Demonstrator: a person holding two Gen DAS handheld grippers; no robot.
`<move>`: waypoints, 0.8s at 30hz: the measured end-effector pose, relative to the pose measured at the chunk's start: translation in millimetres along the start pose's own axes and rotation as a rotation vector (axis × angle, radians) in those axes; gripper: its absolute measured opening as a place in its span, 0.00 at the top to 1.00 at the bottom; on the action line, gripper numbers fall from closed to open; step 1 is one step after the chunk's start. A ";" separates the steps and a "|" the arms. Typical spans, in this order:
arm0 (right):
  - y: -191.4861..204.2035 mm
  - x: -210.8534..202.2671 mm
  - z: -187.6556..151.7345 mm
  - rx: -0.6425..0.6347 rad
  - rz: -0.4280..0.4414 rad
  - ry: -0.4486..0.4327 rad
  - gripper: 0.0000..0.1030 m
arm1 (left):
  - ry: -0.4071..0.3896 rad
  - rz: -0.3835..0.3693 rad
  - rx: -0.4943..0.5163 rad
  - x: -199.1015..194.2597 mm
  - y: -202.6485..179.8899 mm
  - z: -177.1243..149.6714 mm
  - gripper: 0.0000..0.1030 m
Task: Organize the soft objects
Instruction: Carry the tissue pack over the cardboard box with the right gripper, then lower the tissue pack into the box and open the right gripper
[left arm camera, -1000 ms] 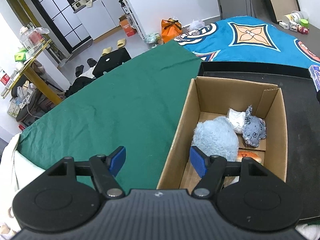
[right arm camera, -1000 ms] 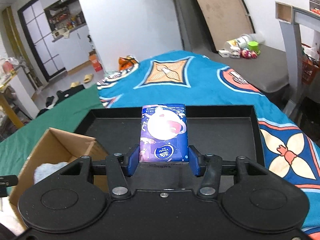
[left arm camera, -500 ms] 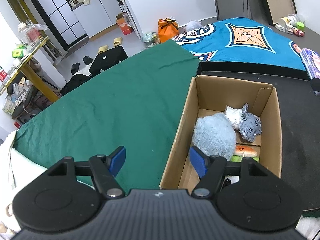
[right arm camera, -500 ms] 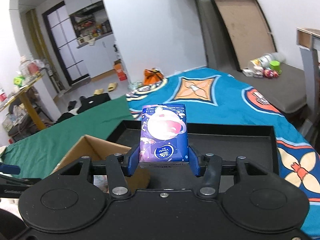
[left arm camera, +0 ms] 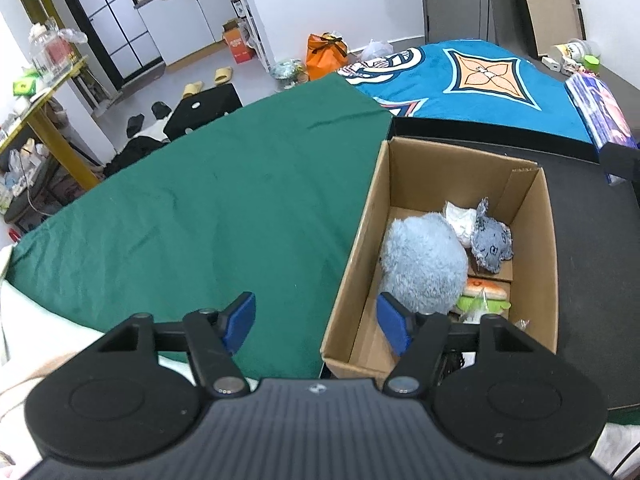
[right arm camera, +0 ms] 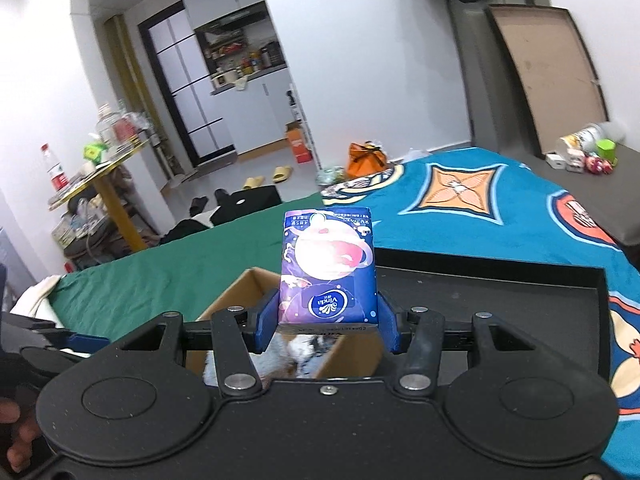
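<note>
While the right gripper [right arm camera: 327,320] clamps a purple tissue pack [right arm camera: 328,270] above the cardboard box [left arm camera: 536,248], the left gripper [left arm camera: 318,322] is closing on nothing over the green cloth [left arm camera: 208,208]. A black tray [right arm camera: 520,292] lies beside the blue patterned blanket [right arm camera: 500,196]; slippers [right arm camera: 266,178] dot the floor.

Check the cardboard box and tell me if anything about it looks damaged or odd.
Nothing looks damaged. The cardboard box stands upright on the black tray with its top open, and the soft toys inside, among them a fluffy blue one and a grey patterned one, lie loosely piled. No tears or spills show.
</note>
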State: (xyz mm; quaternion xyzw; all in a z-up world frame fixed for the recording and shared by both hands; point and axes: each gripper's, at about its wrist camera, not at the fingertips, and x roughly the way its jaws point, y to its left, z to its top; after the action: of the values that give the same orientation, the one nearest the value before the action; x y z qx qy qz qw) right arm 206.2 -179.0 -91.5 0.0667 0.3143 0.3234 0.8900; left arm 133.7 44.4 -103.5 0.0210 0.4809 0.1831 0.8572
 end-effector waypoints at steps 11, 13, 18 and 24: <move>46.2 20.0 -20.1 -0.067 0.064 0.088 0.51 | 0.045 -0.083 -0.084 13.2 18.6 -5.2 0.55; 54.8 23.3 -23.8 -0.080 0.074 0.104 0.51 | 0.051 -0.101 -0.094 16.0 21.3 -5.9 0.58; 67.5 30.4 -31.3 -0.104 0.079 0.133 0.51 | 0.062 -0.136 -0.102 22.9 24.3 -6.9 0.68; 71.7 35.4 -36.5 -0.098 0.056 0.137 0.51 | 0.073 -0.178 -0.110 29.4 26.7 -6.5 0.73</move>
State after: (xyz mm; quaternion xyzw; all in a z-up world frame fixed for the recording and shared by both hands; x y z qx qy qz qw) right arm 166.9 -104.2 -115.7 0.0093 0.3564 0.3669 0.8592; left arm 134.2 78.2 -125.3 -0.0757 0.5009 0.1331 0.8519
